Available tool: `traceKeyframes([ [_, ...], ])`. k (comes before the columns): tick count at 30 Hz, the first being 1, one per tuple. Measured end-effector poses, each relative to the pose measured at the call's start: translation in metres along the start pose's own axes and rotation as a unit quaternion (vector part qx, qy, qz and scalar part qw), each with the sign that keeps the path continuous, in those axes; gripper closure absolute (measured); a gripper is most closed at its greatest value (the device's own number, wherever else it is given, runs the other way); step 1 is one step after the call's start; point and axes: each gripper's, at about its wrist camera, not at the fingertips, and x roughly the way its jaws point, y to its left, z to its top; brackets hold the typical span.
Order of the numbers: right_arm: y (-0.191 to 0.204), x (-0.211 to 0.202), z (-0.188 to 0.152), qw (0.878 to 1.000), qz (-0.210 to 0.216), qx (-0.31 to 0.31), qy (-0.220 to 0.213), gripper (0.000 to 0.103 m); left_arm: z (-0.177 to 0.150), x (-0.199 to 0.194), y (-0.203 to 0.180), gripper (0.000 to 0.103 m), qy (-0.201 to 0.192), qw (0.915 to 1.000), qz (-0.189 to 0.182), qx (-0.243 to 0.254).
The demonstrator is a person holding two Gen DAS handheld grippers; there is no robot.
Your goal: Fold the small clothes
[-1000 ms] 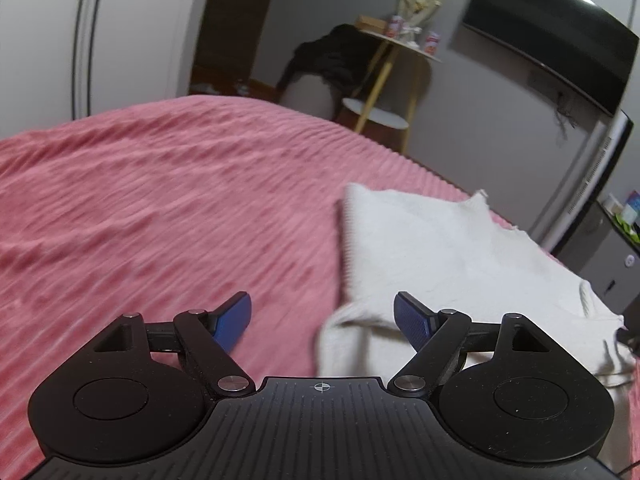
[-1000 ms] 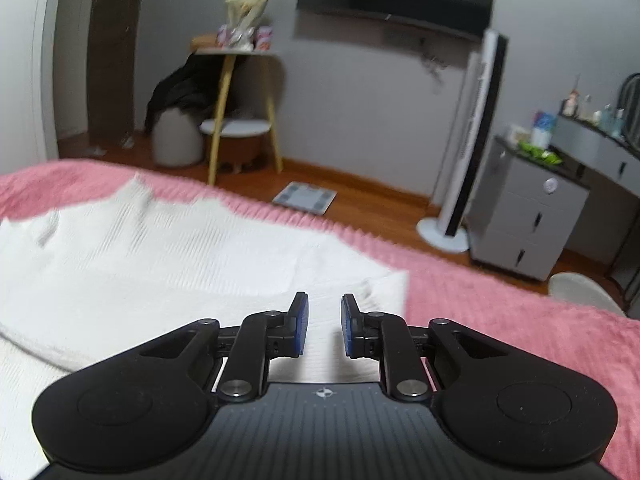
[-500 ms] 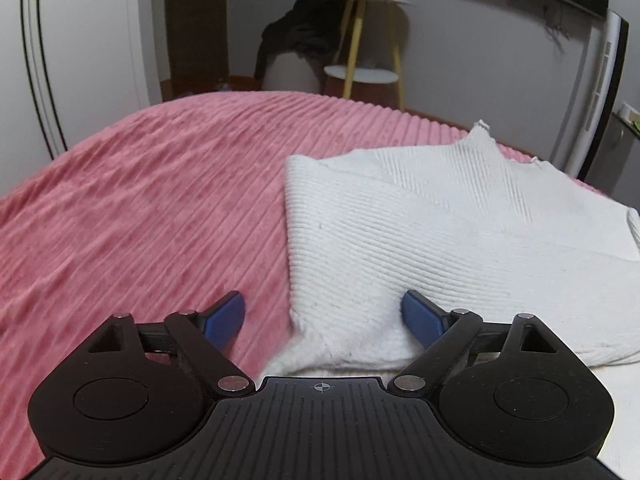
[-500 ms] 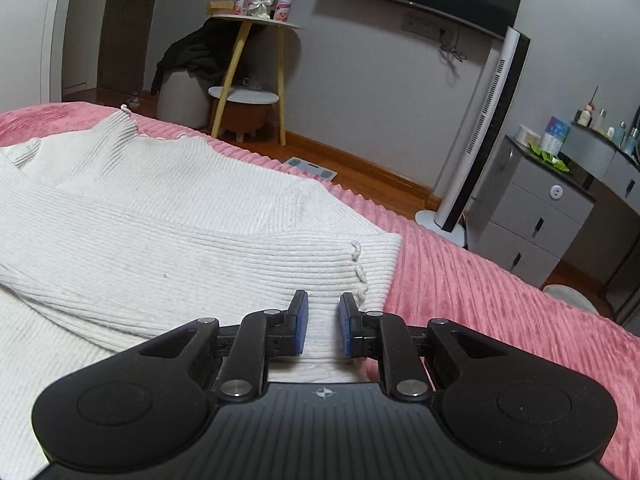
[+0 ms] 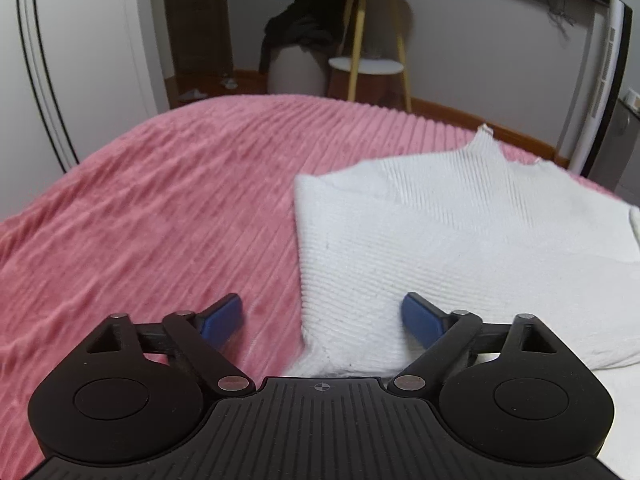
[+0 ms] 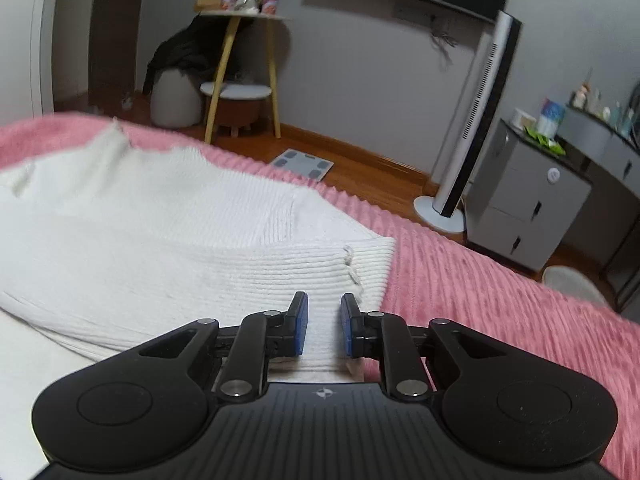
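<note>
Left wrist view: the left gripper (image 5: 322,316) has drawn back a little, jaws wide — empty — straddling the sweater's (image 5: 460,240) left edge on the bed (image 5: 140,220). Right gripper (image 6: 323,326), jaws narrowly apart, hovers over its folded sleeve as before.

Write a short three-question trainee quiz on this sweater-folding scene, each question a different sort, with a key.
1. True or false: the left gripper has its jaws spread wide.
2. What colour is the bedspread under the white sweater?
3. The right gripper is over the sweater's: A) collar B) ribbed edge beside the bedspread C) middle

Key: 1 true; 2 pink; 3 B
</note>
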Motion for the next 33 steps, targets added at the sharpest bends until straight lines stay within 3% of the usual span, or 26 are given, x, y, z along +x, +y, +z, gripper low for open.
traceKeyframes([
  [5, -0.009, -0.009, 0.0, 0.998, 0.022, 0.055, 0.0, 0.087, 0.009, 0.001, -0.012, 0.015, -0.012, 0.9998, -0.012, -0.012],
  [10, 0.002, 0.01, 0.004, 0.997, 0.042, 0.066, 0.004, 0.087, 0.01, 0.029, -0.041, 0.012, -0.005, 0.9984, 0.014, 0.055],
  [15, 0.031, 0.039, -0.002, 1.0, 0.018, -0.013, 0.001, 0.086, 0.015, 0.053, -0.051, 0.0, -0.013, 0.9962, 0.039, 0.076],
  [20, 0.041, 0.042, 0.002, 0.999, 0.006, -0.05, -0.004, 0.085, 0.014, 0.038, -0.041, 0.0, -0.011, 0.9968, 0.027, 0.075],
  [23, 0.027, 0.018, 0.005, 0.999, 0.034, -0.017, 0.01, 0.08, 0.001, 0.009, -0.022, 0.001, 0.006, 0.9976, -0.013, 0.067],
  [25, 0.012, -0.008, -0.004, 0.998, 0.053, 0.014, 0.02, 0.071, -0.017, -0.016, -0.006, 0.001, 0.013, 0.9975, -0.024, 0.066],
  [30, -0.018, -0.08, -0.052, 0.991, 0.087, 0.06, 0.08, 0.056, -0.074, -0.074, 0.029, 0.001, 0.06, 0.993, -0.059, 0.083],
  [33, -0.036, -0.114, -0.083, 0.981, 0.106, 0.105, 0.126, 0.054, -0.098, -0.094, 0.042, 0.001, 0.091, 0.9915, -0.051, 0.079],
])
